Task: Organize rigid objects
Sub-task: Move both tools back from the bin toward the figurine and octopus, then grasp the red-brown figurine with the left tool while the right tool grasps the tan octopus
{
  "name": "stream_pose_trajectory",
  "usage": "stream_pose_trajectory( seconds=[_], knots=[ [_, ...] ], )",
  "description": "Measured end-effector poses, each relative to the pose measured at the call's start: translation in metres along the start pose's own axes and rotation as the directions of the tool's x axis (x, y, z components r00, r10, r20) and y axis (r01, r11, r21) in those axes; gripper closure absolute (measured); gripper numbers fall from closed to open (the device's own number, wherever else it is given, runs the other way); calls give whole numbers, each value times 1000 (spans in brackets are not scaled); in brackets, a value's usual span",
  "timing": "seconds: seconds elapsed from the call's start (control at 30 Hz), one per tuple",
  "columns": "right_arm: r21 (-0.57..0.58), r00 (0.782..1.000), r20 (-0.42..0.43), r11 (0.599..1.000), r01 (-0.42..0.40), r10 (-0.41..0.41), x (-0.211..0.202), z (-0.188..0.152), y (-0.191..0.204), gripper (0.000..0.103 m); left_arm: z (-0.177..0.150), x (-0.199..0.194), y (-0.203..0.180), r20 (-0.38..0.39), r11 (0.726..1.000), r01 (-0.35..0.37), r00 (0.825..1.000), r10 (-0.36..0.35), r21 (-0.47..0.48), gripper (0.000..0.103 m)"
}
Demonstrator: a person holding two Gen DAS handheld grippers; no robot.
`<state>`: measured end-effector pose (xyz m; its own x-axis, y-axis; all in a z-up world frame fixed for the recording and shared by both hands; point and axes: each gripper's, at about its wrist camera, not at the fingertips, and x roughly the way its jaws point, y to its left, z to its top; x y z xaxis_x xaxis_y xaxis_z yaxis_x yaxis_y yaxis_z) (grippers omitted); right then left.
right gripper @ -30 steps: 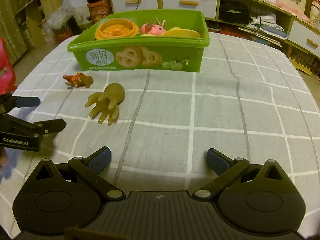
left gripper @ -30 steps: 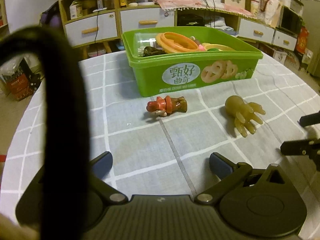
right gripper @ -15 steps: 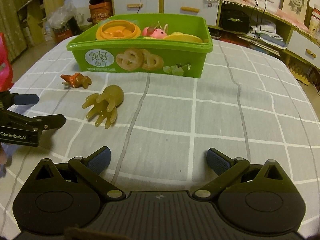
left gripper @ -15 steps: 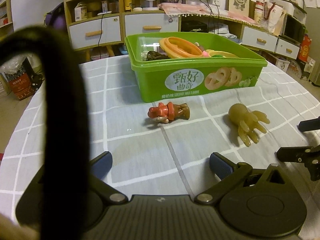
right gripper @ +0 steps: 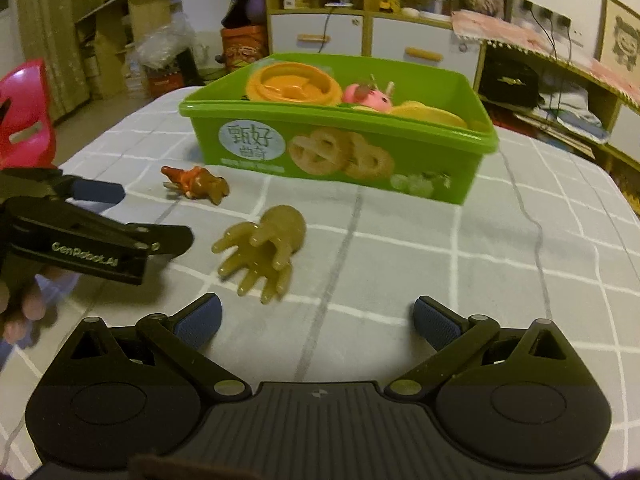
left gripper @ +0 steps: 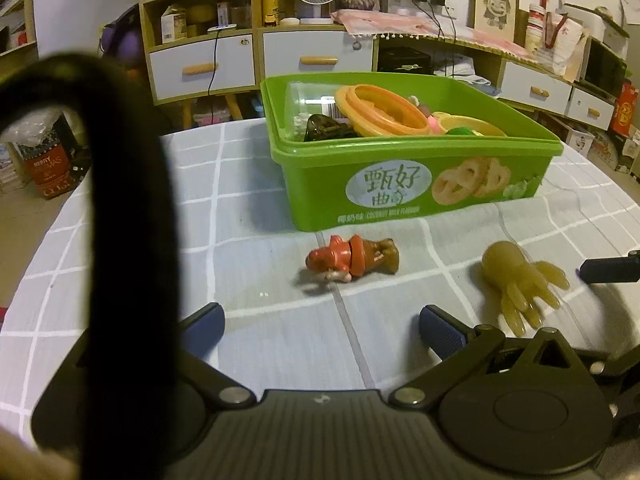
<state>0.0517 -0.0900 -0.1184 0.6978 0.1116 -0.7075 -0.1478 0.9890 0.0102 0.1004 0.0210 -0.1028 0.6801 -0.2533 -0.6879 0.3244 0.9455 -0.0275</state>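
Note:
A small red-brown toy figure (left gripper: 352, 264) lies on its side on the checked tablecloth, just ahead of my open, empty left gripper (left gripper: 320, 326). A yellowish octopus toy (left gripper: 516, 280) lies to its right. In the right wrist view the octopus toy (right gripper: 264, 248) lies just ahead and left of my open, empty right gripper (right gripper: 316, 318), and the figure (right gripper: 196, 184) lies further left. A green cookie bin (left gripper: 400, 196) behind both toys holds an orange ring, a pink toy and other items; it also shows in the right wrist view (right gripper: 340, 160).
The left gripper's body (right gripper: 92, 236) reaches in from the left of the right wrist view. A black strap (left gripper: 120, 240) blocks the left of the left wrist view. The table edge (left gripper: 36, 240) curves at left. Drawers and shelves stand behind; a pink chair (right gripper: 24, 120) stands at left.
Both grippers have moved forward toward the toys and the bin. The figure and octopus now lie closer to the fingertips. Nothing has been grasped.

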Motion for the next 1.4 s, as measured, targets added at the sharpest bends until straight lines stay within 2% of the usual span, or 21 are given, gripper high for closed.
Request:
stream_pose_trajectory(
  seconds=[0.4, 0.53, 0.73, 0.93, 1.07, 1.23, 1.4],
  knots=[
    [37, 1000, 17, 999, 20, -21, 8, 12, -5, 5, 8, 10, 2, 13, 1000, 3, 1000, -3, -20, 19],
    [73, 997, 23, 995, 66, -68, 7, 13, -24, 5, 9, 13, 2, 16, 1000, 4, 1000, -4, -24, 19],
    [177, 983, 13, 968, 180, -185, 4, 13, -64, 5, 10, 12, 0, 18, 1000, 10, 1000, -10, -27, 19],
    [218, 992, 1, 969, 119, -122, 2, 3, -70, 4, 11, 12, -1, 17, 999, 18, 1000, -18, -49, 20],
    [105, 994, 18, 989, 102, -104, 2, -1, -46, 4, 15, 12, -2, 22, 996, 37, 999, -35, -83, 20],
    [70, 998, 23, 996, 62, -64, 4, 5, -32, 4, 19, 14, -3, 26, 993, 34, 999, -31, -114, 32],
    [64, 997, 26, 995, 73, -74, 10, 10, -26, 4, 27, 18, 1, 25, 990, 16, 1000, -12, -140, 57]
  ],
)
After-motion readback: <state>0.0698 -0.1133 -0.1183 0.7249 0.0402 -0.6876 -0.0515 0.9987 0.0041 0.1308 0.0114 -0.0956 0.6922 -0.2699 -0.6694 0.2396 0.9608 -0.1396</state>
